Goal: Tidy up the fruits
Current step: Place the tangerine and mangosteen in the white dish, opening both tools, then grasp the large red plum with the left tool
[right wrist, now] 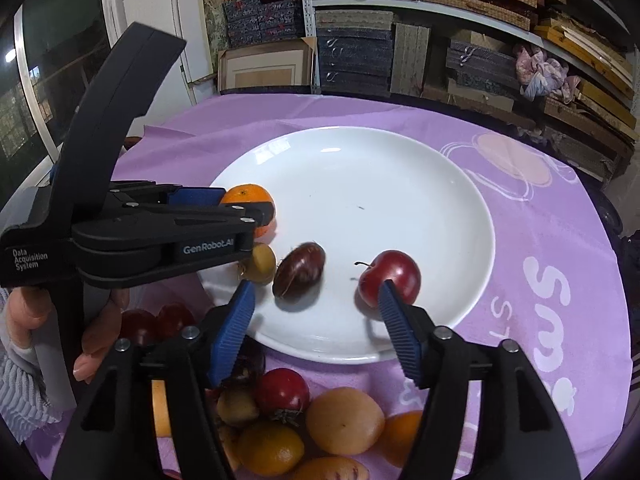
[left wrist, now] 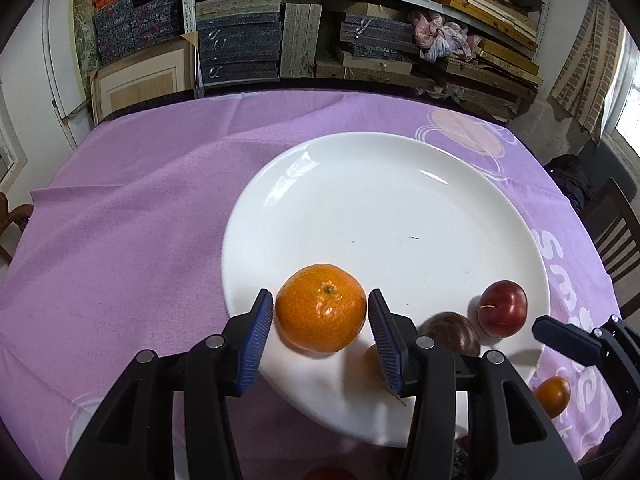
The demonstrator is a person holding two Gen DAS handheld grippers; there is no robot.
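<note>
Two claws work over the white plate (left wrist: 360,184): left claw (left wrist: 320,320) pinching an orange (left wrist: 321,312) (above the rim), right claw (right wrist: 316,316) spread, beside a red plum (right wrist: 394,276).

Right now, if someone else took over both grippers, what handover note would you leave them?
Left gripper: jaws around the mandarin at the plate's near-left edge; whether the pads grip it is unclear.
Right gripper: open, nothing between the pads, over the plate's near edge.
On the plate: the mandarin, a small yellowish fruit, a dark oval fruit and a red plum.
Left to do: a pile of fruit sits on the purple cloth in front of the plate, red, yellow and orange pieces. Let go of the mandarin, then probably fetch from the pile.
</note>
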